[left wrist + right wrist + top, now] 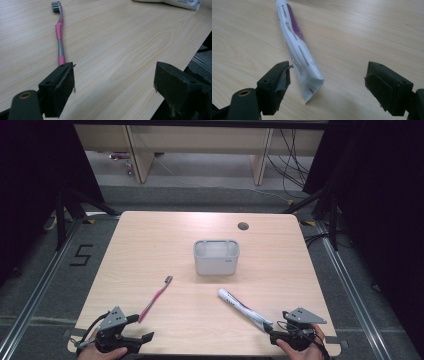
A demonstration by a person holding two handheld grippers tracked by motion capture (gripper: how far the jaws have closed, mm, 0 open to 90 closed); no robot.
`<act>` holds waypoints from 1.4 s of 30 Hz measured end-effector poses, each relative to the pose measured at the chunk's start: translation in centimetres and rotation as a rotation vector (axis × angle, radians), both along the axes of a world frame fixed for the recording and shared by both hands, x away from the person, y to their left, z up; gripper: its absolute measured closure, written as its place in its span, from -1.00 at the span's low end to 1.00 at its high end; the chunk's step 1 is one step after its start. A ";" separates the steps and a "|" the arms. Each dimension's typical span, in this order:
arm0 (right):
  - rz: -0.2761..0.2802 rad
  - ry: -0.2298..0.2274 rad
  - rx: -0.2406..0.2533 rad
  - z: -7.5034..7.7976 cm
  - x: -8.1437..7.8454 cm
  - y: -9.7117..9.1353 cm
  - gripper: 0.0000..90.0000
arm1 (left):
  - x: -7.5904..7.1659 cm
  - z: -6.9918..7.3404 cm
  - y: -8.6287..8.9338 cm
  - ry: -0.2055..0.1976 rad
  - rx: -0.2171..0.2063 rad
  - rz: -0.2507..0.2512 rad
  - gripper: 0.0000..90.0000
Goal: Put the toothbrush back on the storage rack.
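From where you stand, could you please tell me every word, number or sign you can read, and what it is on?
"5": black marking on the floor left of the table.
Toothpaste tube: printed lines along its side, too blurred to read.
Grey container: small dark mark on its front, too small to read.
Toothbrush: no lettering to be made out.

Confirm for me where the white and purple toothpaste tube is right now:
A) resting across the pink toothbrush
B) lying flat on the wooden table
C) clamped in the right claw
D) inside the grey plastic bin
B: the white and purple toothpaste tube lies flat on the wooden table, ahead of the open right claw.
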State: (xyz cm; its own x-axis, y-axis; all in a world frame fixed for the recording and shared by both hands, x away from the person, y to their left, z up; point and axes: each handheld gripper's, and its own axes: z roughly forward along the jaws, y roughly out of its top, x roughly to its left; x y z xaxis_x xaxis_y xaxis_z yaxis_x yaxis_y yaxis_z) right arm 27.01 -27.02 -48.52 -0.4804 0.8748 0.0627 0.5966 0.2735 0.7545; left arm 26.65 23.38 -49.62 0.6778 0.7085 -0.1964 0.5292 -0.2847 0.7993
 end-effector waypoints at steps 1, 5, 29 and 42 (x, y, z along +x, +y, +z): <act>0.001 -0.002 -0.002 0.0 0.0 0.0 -0.53 | 0.0 0.0 0.0 -0.001 -0.003 0.003 -0.64; 0.015 -0.003 -0.006 0.1 0.0 0.0 -0.52 | 0.0 -0.2 0.0 -0.001 0.003 0.001 -0.64; 0.024 -0.034 0.022 0.1 0.2 0.1 -0.48 | 0.8 -0.6 0.7 0.026 0.023 0.043 -0.64; 0.033 -0.056 0.020 0.1 0.2 0.1 -0.47 | 1.9 -0.4 0.4 0.021 0.064 0.030 -0.64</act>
State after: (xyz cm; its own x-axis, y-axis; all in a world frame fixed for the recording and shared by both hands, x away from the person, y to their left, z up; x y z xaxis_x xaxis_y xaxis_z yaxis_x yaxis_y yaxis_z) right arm 27.21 -26.90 -48.41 -0.5124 0.8571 0.0525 0.5441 0.2768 0.7920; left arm 28.53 23.76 -50.03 0.6524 0.7399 -0.1637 0.5545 -0.3188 0.7687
